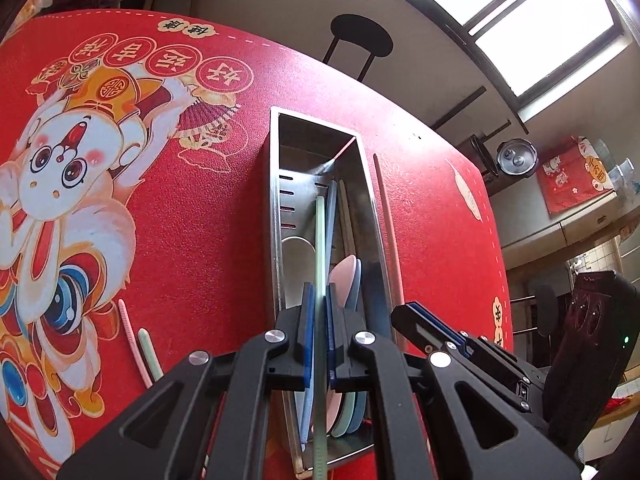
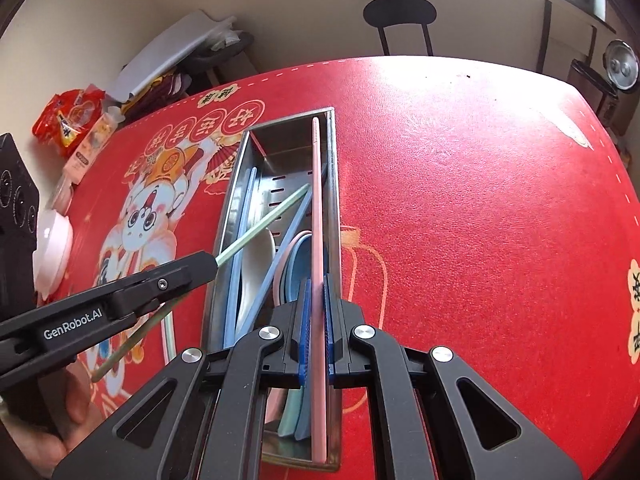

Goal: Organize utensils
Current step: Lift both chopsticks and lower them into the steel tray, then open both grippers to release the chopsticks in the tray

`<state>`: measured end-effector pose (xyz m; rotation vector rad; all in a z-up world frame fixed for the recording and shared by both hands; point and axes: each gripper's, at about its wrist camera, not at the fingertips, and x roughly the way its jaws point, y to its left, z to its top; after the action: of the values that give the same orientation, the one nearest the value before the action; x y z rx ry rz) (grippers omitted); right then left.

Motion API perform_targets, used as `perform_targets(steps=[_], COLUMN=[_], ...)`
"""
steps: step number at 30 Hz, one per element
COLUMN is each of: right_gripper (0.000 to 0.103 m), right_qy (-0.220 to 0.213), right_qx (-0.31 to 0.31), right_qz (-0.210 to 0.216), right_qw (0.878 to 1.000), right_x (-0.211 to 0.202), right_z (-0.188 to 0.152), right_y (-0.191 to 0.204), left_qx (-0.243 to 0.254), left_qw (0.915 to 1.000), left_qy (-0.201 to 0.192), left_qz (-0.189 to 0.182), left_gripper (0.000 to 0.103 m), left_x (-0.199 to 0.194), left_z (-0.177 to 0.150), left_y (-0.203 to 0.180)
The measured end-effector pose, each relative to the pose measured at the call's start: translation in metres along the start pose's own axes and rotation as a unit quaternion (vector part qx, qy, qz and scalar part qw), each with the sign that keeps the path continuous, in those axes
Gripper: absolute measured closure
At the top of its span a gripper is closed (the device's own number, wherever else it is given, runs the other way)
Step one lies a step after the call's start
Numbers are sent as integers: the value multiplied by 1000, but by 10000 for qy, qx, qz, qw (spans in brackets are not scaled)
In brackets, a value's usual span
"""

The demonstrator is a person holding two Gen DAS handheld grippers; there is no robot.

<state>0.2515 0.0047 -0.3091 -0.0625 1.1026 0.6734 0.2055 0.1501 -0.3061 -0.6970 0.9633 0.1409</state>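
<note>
the left gripper (image 1: 318,312) is pinching a green chopstick (image 1: 319,240) and the right gripper (image 2: 317,312) a pink chopstick (image 2: 318,208), both fully clamped, aiming them lengthwise over the steel tray (image 2: 224,216) mid-table, likely so they drop in alongside the spoons (image 2: 296,256); two chopsticks (image 1: 140,348) are lying near the table's left edge.

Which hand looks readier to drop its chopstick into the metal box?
Probably the right: its pink chopstick already lines up over the box. The left holds its green chopstick crossing the box at an angle.
</note>
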Motion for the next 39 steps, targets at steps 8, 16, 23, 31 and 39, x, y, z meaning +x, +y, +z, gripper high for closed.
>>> perform_targets(steps=[8,16,23,31,39], right_gripper=[97,97,97,97,95], right_qy=[10,30,47,141,141], right_qx=[49,88,95,200,169], right_qz=[61,58,48,-57,-48], right_qw=[10000,9999,9999,9997,9997], right_x=[3,2,2,8,7], right_z=[1,0,-1,-2,-1], right_y=[0,-2,-1,-1,4], left_qx=[-150,-339,-274,-30,-104], left_qw=[9998,9990,9995,9994,9979], left_qy=[-30,282,171,-156,-265], left_qz=[94,-56,-65,301,582], left_gripper=[98,96,80,55,48], left_x=[10,22,11,-16,-34], left_z=[8,8,9,8,4], left_y=[-2,5,10,17,38])
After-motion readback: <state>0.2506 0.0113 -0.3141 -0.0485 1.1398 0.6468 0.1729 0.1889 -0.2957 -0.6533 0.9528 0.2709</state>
